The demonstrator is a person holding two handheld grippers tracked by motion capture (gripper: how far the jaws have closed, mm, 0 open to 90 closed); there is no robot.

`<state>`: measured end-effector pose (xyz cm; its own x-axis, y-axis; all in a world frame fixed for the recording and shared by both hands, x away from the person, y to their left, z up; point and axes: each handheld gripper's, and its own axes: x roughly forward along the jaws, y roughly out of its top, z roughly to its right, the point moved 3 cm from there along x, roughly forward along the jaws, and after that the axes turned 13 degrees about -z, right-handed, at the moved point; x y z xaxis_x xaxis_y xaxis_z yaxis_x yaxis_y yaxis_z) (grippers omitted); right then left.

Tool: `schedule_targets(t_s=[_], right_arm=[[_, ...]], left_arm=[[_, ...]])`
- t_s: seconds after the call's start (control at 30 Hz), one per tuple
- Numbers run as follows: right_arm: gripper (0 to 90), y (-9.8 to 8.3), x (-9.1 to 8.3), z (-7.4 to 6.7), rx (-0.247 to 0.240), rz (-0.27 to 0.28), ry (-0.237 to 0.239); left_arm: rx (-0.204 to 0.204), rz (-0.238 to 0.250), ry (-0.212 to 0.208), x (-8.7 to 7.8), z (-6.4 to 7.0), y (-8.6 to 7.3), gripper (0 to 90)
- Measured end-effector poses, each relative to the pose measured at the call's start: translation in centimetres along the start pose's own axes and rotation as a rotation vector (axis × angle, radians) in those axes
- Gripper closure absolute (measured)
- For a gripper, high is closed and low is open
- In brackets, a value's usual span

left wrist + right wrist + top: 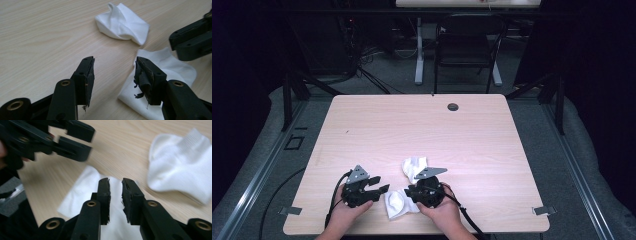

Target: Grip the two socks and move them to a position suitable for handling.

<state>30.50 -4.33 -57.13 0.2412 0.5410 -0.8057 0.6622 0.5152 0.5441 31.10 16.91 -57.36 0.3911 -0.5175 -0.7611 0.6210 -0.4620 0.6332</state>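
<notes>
Two white socks lie near the table's front edge. One sock (414, 167) (122, 23) (182, 162) is bunched up, farther from the person. The other sock (398, 204) (172, 67) (80, 192) lies flat between the two hands. My left gripper (382, 187) (115, 67) is wide open just left of the flat sock, with nothing between its jaws. My right gripper (412, 192) (115, 182) hovers over the flat sock, its jaws a narrow gap apart and holding nothing. Each gripper also appears in the other's view: the right gripper (192, 41) and the left gripper (72, 140).
The wooden table (422, 130) has a round cable hole (453, 106) near its far edge. A black chair (467, 47) and a white desk leg (419, 55) stand on the floor beyond it. Cables trail from both grippers off the front edge.
</notes>
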Motion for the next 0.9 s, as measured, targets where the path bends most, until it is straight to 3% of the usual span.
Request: schedule_targets(t_s=[0.3, 0.43, 0.67, 0.77, 0.9], right_arm=[[81.0, -1.6, 1.6, 0.4, -0.027, -0.067, -0.046], [81.6, -1.9, 1.8, 0.5, -0.019, -0.074, -0.054], [83.1, -2.0, 1.8, 0.5, -0.001, -0.068, -0.067], [83.8, -2.1, 1.8, 0.6, 0.019, -0.06, -0.071], [85.1, -2.2, 1.5, 1.1, 0.034, -0.062, -0.09]], left_arm=[[0.03, 0.001, -0.034, 1.0, 3.0, 1.2, 48.1], [0.043, -0.003, -0.02, 1.5, 4.2, 1.7, 46.6], [0.049, -0.037, 0.035, 3.1, 4.9, 2.2, 45.0], [0.066, -0.056, 0.06, 3.4, 5.2, 1.8, 45.0], [0.084, -0.086, 0.063, 3.5, 5.1, 0.9, 49.7]])
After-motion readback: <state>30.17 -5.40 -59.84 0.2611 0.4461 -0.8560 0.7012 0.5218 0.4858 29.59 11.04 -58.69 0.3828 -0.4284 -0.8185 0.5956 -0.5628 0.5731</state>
